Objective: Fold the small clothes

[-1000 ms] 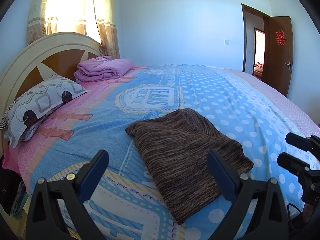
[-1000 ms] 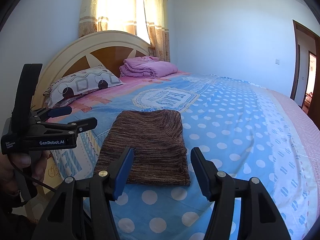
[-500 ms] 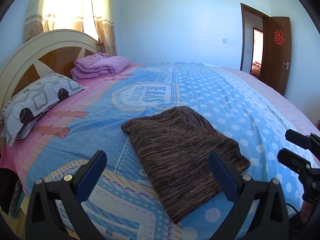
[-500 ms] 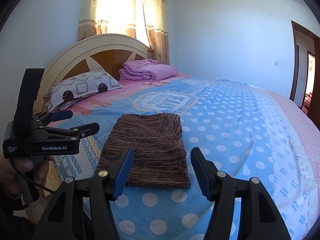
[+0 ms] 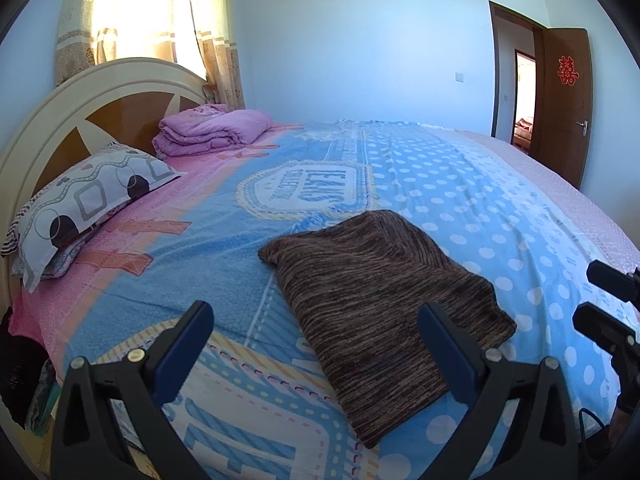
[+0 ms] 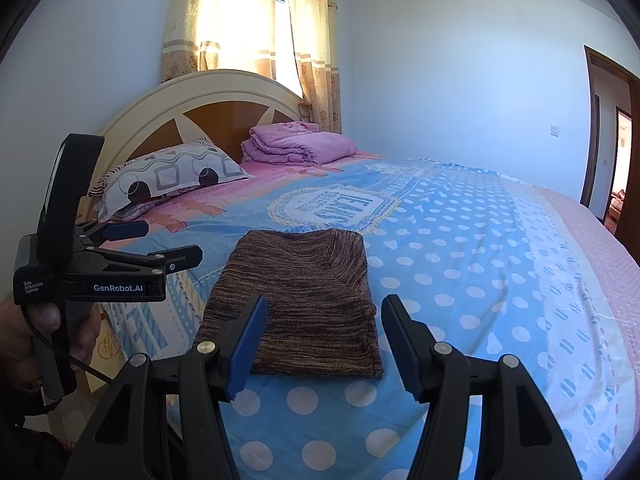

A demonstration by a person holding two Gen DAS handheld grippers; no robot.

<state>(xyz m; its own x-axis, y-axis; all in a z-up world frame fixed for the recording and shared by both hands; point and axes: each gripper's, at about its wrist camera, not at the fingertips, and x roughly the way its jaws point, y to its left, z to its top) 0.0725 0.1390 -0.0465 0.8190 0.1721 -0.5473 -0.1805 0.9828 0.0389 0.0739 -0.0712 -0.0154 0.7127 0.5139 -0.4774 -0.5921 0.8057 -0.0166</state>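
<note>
Far left on your bed [image 5: 460, 184], a patterned pillow [image 5: 84, 204] leans by the headboard [image 5: 104, 92], with a folded pink quilt [image 5: 212, 130] just beyond it under the curtain [image 5: 148, 12].

Your left gripper [image 5: 316, 344] hangs over the near edge of the bed with its fingers [image 5: 184, 340] spread wide and nothing between them. In the right wrist view it sits at the left [image 6: 160, 248], held in your hand [image 6: 48, 332], jaws apart and clear of the cloth.

The brown knit garment [image 6: 304, 296] lies folded flat on the blue dotted bedspread, near the front edge, right of the left gripper and touching neither tool. In the left wrist view it runs diagonally [image 5: 384, 304].

Your right gripper [image 6: 324, 344] hovers just in front of the garment's near edge, fingers apart and empty. In the left wrist view only its tips [image 5: 604, 300] show at the right edge.

Far right, a brown door [image 5: 564, 100] stands open.
</note>
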